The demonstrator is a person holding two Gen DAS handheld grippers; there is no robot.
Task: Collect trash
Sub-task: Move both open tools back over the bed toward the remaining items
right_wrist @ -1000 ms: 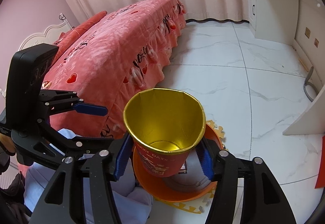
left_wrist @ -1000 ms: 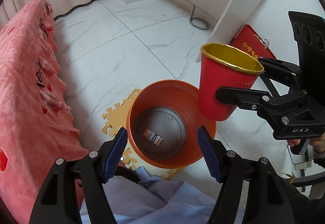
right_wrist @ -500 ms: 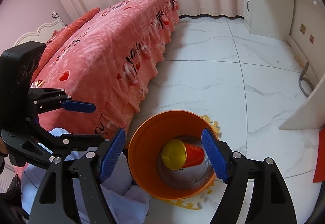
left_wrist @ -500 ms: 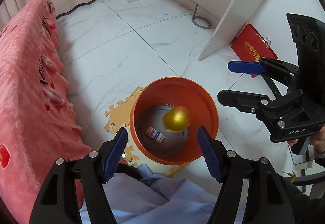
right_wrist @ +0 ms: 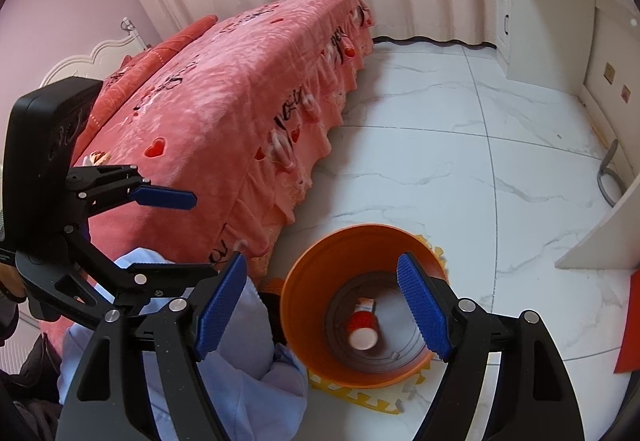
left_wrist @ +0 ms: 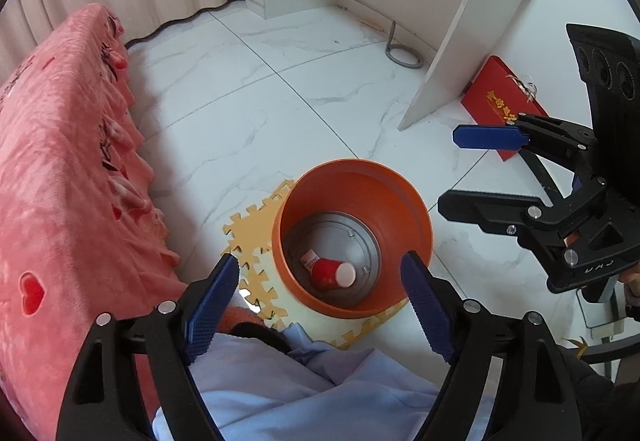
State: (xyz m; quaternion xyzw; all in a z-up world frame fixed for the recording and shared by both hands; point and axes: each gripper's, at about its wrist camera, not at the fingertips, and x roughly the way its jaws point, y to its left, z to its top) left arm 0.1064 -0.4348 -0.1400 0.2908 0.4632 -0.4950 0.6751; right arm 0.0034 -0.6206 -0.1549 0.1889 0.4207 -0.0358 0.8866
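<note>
Red cup [left_wrist: 331,274] lies on its side at the bottom of the orange bin [left_wrist: 416,209], pale base up, touching a small carton [left_wrist: 309,256] beside it; seen also from the right wrist as cup [right_wrist: 362,326] in bin [right_wrist: 304,305], w/ carton [right_wrist: 365,304] at its far end. Bin stands on a yellow foam mat [left_wrist: 250,225] on the floor, next to the pink bed [left_wrist: 60,169]. Left tongs [left_wrist: 320,305] spread wide, holding nothing, above bin's near edge. Right tongs [right_wrist: 322,307] likewise spread wide and empty, over the bin mouth. Judged step: deposit done, move to next trash item. Procedure: lift both tongs straight up clear of the rim before swinging sideways, so the bin is not knocked off the mat; keep tongs spread for the next pickup; scan floor for the next item. View differences: left wrist shows right tongs [left_wrist: 460,169] from the side, plus a red folder [left_wrist: 496,109] on the floor by the white surface leg [left_wrist: 444,53], possibly next item, cannot confirm. Right wrist shows left tongs [right_wrist: 188,233] from the side, bed top and headboard; folder only as a red sliver at the frame edge.
</note>
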